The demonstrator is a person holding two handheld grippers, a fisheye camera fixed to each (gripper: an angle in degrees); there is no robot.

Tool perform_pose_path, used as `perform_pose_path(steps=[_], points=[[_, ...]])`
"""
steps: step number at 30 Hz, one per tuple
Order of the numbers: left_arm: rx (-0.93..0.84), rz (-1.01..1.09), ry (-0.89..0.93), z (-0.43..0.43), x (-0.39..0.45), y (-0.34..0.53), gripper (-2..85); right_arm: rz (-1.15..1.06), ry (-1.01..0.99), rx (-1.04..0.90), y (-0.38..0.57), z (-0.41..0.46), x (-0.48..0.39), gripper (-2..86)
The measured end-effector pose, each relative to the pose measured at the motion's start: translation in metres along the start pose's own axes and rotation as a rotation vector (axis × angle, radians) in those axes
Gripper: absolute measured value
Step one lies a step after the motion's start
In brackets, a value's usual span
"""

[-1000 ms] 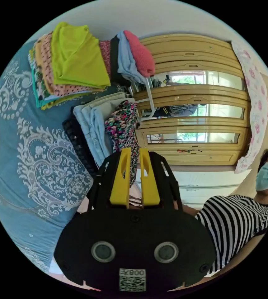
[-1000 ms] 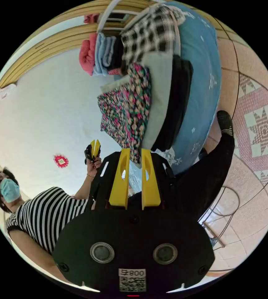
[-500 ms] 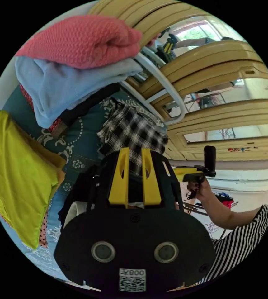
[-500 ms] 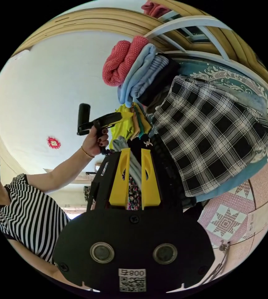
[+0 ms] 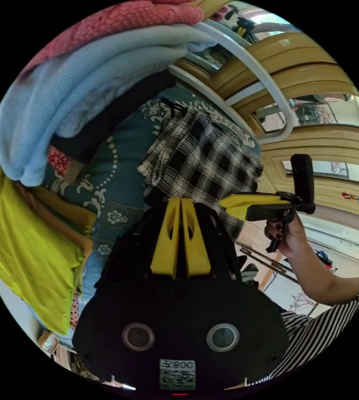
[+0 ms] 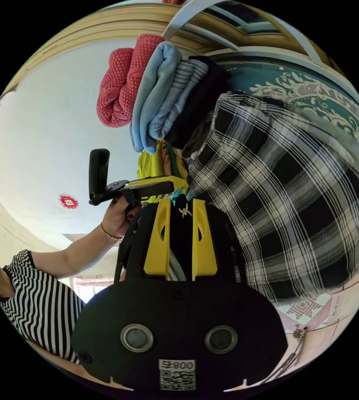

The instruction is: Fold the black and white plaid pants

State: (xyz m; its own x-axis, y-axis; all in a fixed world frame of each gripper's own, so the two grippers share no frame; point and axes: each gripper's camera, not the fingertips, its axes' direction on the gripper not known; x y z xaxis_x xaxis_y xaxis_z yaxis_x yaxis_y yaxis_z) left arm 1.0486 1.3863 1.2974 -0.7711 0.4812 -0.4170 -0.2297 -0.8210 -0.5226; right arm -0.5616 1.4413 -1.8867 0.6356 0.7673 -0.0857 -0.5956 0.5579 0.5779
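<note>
- In the left gripper view, the left gripper [image 5: 181, 202] has its 2 yellow jaws drawn together until the tips meet, right at the near edge of the crumpled black and white plaid pants [image 5: 204, 160]; whether any cloth is caught between the tips cannot be told.
- The plaid pants lie on a teal bedcover with a white scroll pattern [image 5: 116, 183], beside a white curved metal bed rail [image 5: 262, 87].
- Just beside the pants sits a stack of folded clothes: a coral knitted garment [image 5: 121, 18] on top, a pale blue knitted garment [image 5: 83, 79] under it, then a black layer.
- A lime-yellow folded garment [image 5: 25, 250] tops another pile at the view's left.
- The right gripper [image 5: 229, 205], held in a hand [image 5: 289, 239], reaches toward the pants' edge from the right side of this view.
- In the right gripper view, the right gripper [image 6: 181, 204] has its 2 jaws apart, nothing pressed between them, close to the plaid pants [image 6: 296, 187].
- There the left gripper [image 6: 177, 183] points at the pants' corner, below the coral and blue stack.
- A person in a black and white striped top [image 6: 41, 291] shows at that view's lower left.
</note>
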Motion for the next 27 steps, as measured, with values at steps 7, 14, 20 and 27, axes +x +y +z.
perform_pose_path(steps=[7, 14, 20, 27], points=[[-0.112, -0.068, 0.014, 0.059, -0.015, -0.042, 2.5, -0.003, 0.045, -0.018, -0.039, -0.025, -0.008, 8.9], [-0.021, 0.115, 0.196, 0.066, 0.03, -0.039, 1.5, 0.048, -0.039, 0.018, -0.046, -0.061, -0.003, 9.2], [-0.029, 0.221, 0.188, 0.081, 0.053, -0.044, 2.6, 0.075, 0.084, -0.09, -0.038, -0.077, 0.005, 1.9], [0.065, -0.054, 0.019, 0.07, -0.017, -0.086, 7.0, 0.121, 0.174, -0.047, -0.005, -0.118, 0.017, 0.4]])
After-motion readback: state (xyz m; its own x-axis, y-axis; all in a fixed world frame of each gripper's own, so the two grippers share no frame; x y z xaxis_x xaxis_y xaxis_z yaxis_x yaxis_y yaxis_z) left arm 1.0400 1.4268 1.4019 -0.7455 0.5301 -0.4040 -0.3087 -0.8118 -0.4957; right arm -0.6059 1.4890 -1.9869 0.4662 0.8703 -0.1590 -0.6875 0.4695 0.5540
